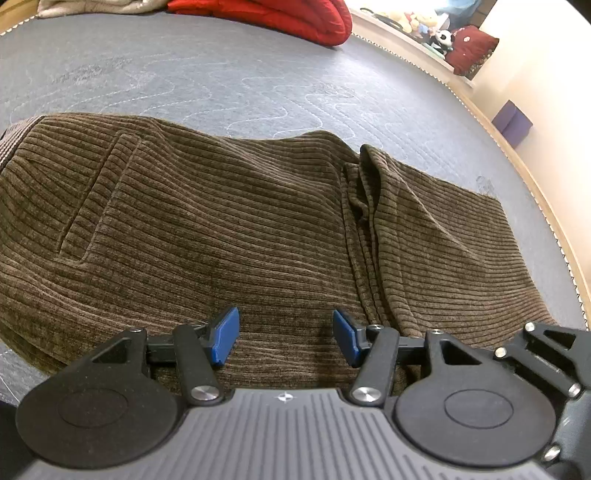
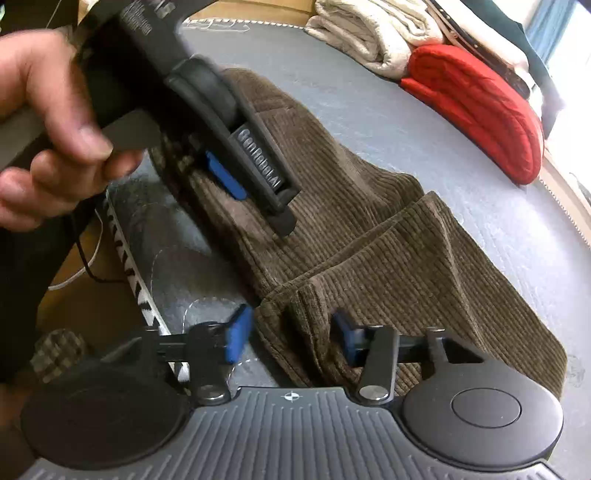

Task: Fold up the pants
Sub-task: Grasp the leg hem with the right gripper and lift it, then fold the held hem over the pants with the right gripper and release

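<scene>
Left wrist view is showing one pair of brown corduroy pants (image 1: 229, 221) lying on a grey quilted mattress (image 1: 258, 81), with the long axis running across the picture from the waistband end at the left edge to a flat straight end at the right. A patch pocket (image 1: 96, 206) is sitting on the left part, and a raised crease (image 1: 364, 206) is running from the far edge toward the camera right of centre. The left gripper (image 1: 286, 338) is hovering over the near edge of the cloth with its two blue pads (image 1: 225, 338) standing well apart and nothing between them. Only this view is taking in a purple box (image 1: 511, 120) and a heap of soft toys (image 1: 424, 26) beyond the bed. Right wrist view is showing the same pants (image 2: 388, 258) running on a diagonal from upper left to lower right. The right gripper (image 2: 291, 338) is standing partly open, straddling a bunched fold at the near edge; whether the pads are pressing on it I cannot tell. Only this view is showing the person's hand (image 2: 48, 122) gripping the left gripper (image 2: 236, 177), the mattress's near corner, and a folded white blanket (image 2: 369, 33). One red quilt (image 2: 480, 110) is appearing in both views.
</scene>
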